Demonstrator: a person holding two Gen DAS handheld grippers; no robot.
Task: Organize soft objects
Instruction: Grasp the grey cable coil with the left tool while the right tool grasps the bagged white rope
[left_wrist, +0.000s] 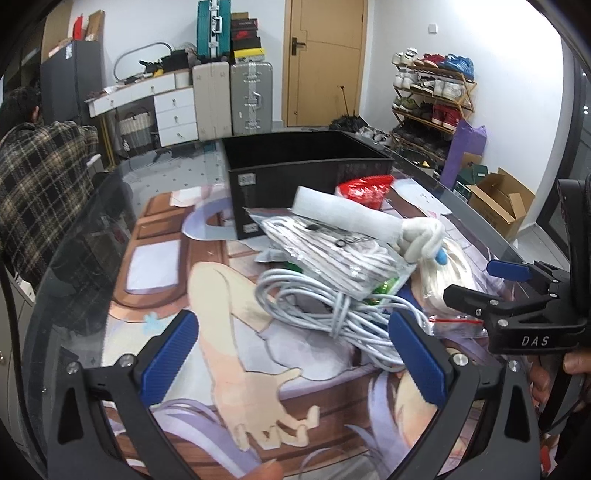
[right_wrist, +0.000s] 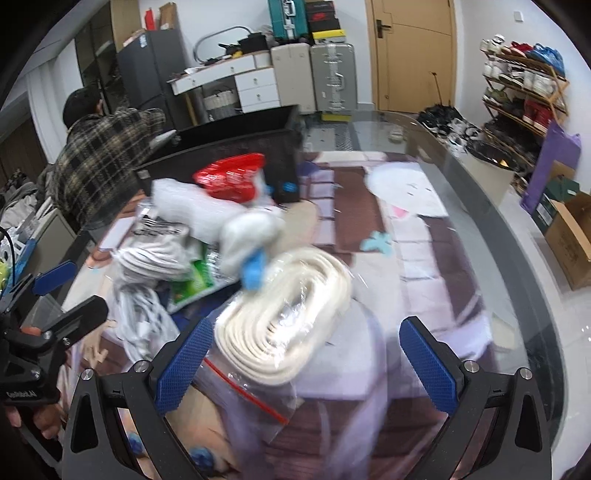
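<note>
Hovering low over the glass table (left_wrist: 92, 229), both grippers are seen wide open and empty: the left gripper (left_wrist: 291, 354) is aimed at a coil of grey cable (left_wrist: 325, 295), and the right gripper (right_wrist: 306, 354) is set around the near end of a clear bag of cream rope (right_wrist: 288, 314), with neither pad seen touching it. The soft things are heaped together just in front of a black bin (left_wrist: 306, 173): a bagged bundle of white cord (left_wrist: 332, 251), a white foam sheet (left_wrist: 343, 214), a white plush toy (left_wrist: 424, 236) and a red packet (left_wrist: 365, 190), each leaning on another. Trouble is judged likeliest from this stacking. If the rope bag is pinched only by its slippery film, it may slide out or stretch at the red zip strip. If the cable is lifted by one loop, the coil could unwind and drag the pile with it, and the toy may be tipped off towards the table edge.
</note>
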